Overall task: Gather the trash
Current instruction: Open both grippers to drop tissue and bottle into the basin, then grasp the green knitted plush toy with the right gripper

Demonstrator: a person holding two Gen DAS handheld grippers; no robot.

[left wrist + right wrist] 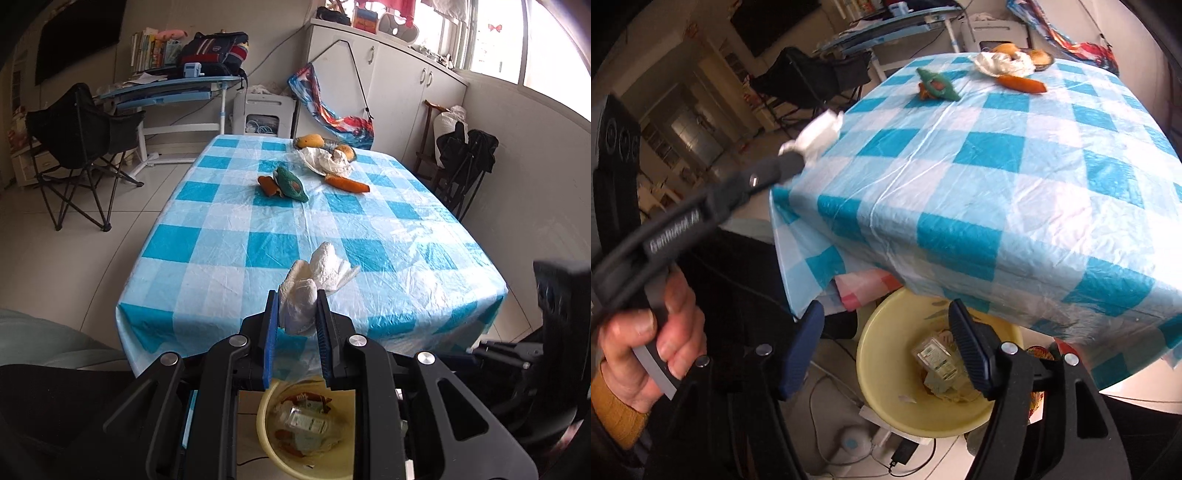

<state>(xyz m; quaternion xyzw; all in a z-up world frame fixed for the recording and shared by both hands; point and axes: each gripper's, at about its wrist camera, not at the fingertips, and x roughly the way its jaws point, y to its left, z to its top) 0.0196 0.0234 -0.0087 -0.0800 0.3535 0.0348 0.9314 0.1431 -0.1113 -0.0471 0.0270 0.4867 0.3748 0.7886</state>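
Left wrist view: left gripper (297, 312) at lower centre of the frame, blue-padded fingers (272, 328) clenched on a crumpled white tissue (314, 280), which sticks up and forward from between them, over the near edge of a table (229, 229) covered in a blue-and-white checked cloth. Below the gripper, at the bottom centre, a yellow bin (264, 417) standing on the floor, holding clear plastic packaging (308, 421) and other scraps. Farther up the table, in the upper middle of the frame: a green plush toy (293, 184) touching a small orange piece (267, 184), a carrot-like orange item (349, 183), and a rumpled white plastic bag (325, 160) beside two yellowish round items (310, 140). Black folding chair (77, 147) at the left.

Right wrist view: right gripper (886, 354) at the lower centre, fingers spread wide apart and grasping nothing, pointed down at the yellow bin (879, 354) beneath the table's near edge. At the left of the frame, a bare hand (646, 354) squeezing the left gripper's black handle; that gripper (798, 155) reaching toward the upper middle with the white tissue (822, 133) pinched at its tip, beside the table's corner.
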